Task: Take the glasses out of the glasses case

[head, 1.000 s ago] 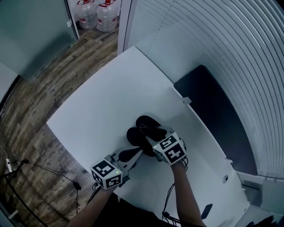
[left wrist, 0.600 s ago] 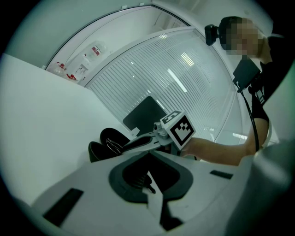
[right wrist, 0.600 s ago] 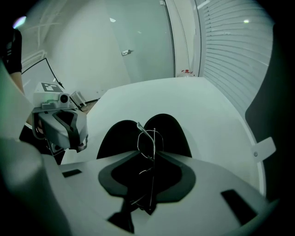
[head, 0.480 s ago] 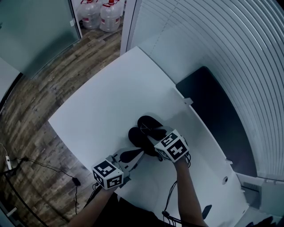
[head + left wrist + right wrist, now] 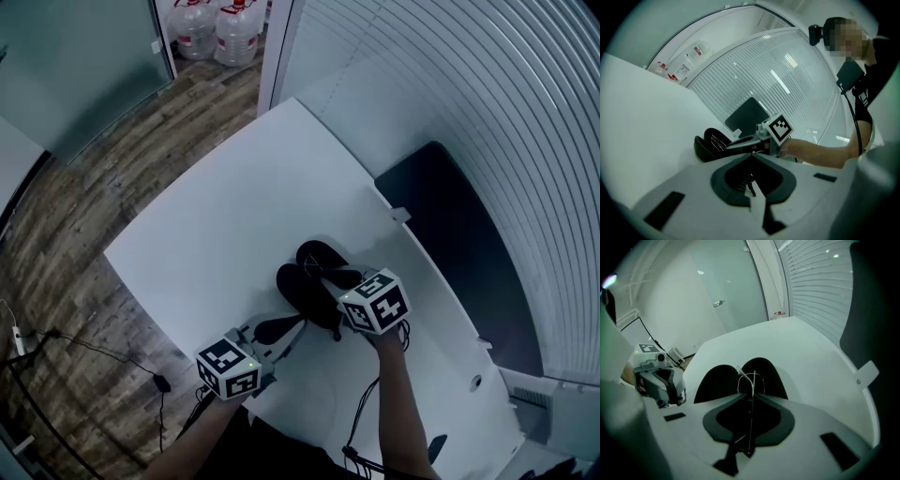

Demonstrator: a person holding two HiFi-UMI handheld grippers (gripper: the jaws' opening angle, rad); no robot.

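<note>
A black glasses case (image 5: 302, 286) lies open on the white table (image 5: 216, 234), its two halves side by side. Thin wire glasses (image 5: 749, 377) stand up out of it. My right gripper (image 5: 328, 278) reaches down into the case from the right. Its jaws are closing, and the right gripper (image 5: 750, 393) has the wire frame pinched between its tips. My left gripper (image 5: 298, 322) lies low at the case's near edge, shut and holding nothing. In the left gripper view, the case (image 5: 708, 144) sits just left of and beyond the left gripper (image 5: 751, 155).
A dark flat panel (image 5: 450, 234) lies along the table's right side by the ribbed wall. Water bottles (image 5: 216, 23) stand on the wood floor at the far end. Cables (image 5: 94, 356) trail on the floor past the table's left edge.
The right gripper's marker cube has rolled and shifted a little to the right over the case. The left gripper and the case have stayed put.
</note>
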